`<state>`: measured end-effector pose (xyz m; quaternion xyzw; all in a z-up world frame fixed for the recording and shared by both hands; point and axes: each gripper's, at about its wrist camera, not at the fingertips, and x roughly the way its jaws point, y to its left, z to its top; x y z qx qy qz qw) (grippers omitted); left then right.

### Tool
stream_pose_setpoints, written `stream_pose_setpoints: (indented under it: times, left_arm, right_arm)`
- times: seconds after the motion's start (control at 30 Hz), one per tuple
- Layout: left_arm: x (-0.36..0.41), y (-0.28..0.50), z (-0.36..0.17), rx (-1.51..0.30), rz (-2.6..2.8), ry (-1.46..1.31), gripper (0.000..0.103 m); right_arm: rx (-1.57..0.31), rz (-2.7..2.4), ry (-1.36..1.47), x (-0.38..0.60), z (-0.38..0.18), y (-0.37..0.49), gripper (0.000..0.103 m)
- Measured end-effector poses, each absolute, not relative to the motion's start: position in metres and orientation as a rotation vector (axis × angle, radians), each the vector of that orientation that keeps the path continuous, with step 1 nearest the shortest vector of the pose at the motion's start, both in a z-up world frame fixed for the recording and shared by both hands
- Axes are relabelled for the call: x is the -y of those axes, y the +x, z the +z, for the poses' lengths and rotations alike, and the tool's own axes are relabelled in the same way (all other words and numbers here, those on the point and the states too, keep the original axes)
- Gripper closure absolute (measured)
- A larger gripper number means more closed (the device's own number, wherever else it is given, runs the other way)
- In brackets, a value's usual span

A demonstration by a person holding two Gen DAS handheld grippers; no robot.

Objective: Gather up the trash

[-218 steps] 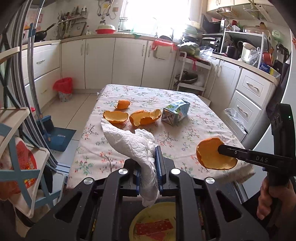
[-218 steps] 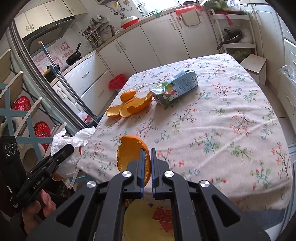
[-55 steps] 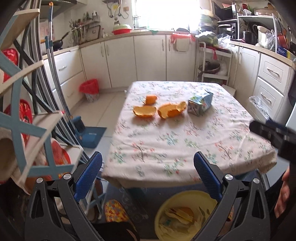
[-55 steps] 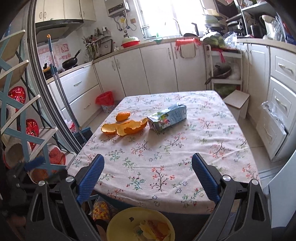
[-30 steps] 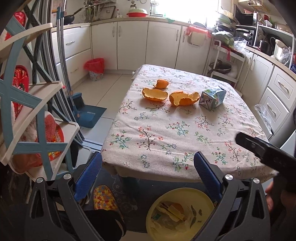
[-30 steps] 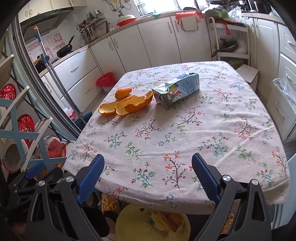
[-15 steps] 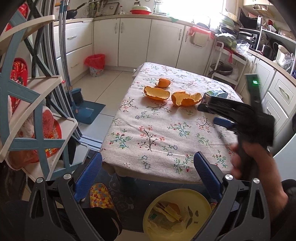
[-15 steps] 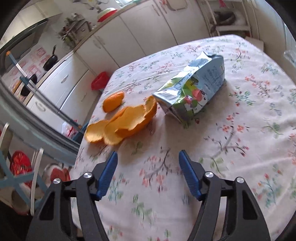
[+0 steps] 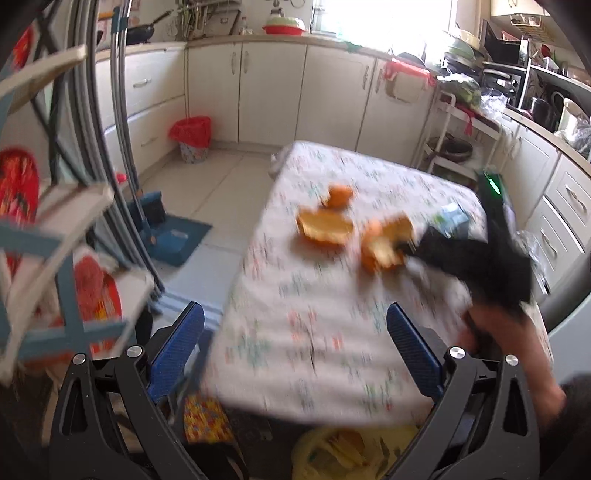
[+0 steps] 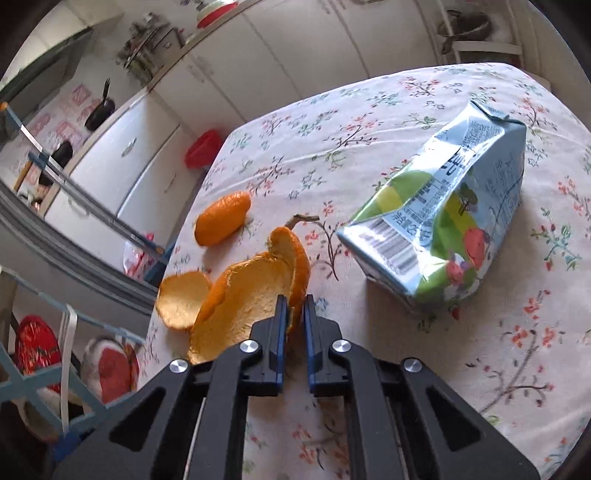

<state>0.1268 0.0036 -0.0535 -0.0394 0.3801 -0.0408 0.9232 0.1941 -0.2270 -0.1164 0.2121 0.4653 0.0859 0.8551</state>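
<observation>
The right gripper (image 10: 294, 310), open 0.5 s earlier, had clamped the big orange peel (image 10: 251, 295); the left gripper (image 9: 295, 343) stayed apart, so binning came next.

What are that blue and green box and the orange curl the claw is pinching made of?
The crumpled drink carton looks like coated paperboard: glossy print, a barcode, sharp creases where it is crushed. The large orange peel in the right claw is fruit rind, probably citrus: dimpled orange skin outside, pale matte pith inside, a stem stub at its tip.

I see white cabinets (image 9: 273, 92), bright window (image 9: 380, 22), pale tiled floor (image 9: 221, 184), floral tablecloth (image 10: 369, 122).
</observation>
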Motion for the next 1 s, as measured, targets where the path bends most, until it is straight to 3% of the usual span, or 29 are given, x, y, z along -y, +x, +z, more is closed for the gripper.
stream_pose_setpoints:
  times: [0.23,0.37,0.63,0.77,1.0]
  left_arm:
    - [0.017,0.226,-0.055,-0.799,-0.151,0.012,0.008]
    - [0.023,0.267,-0.076,-0.854,-0.191,-0.001,0.010]
    - [0.038,0.297,-0.108,-0.923,-0.275,-0.009,0.042]
    - [0.038,0.303,-0.121,-0.973,-0.310,-0.050,0.087]
    - [0.040,0.292,-0.116,-0.980,-0.385,-0.107,0.097]
  right_arm:
    - [-1.081,0.266,0.288,0.252,-0.098,0.140,0.095]
    - [-1.077,0.237,0.359,0.282,-0.107,0.117,0.095]
    - [-1.078,0.248,0.450,0.307,-0.110,0.115,0.095]
    - [-1.095,0.265,0.497,0.314,-0.114,0.116,0.095]
    - [-1.091,0.281,0.531,0.316,-0.114,0.116,0.093]
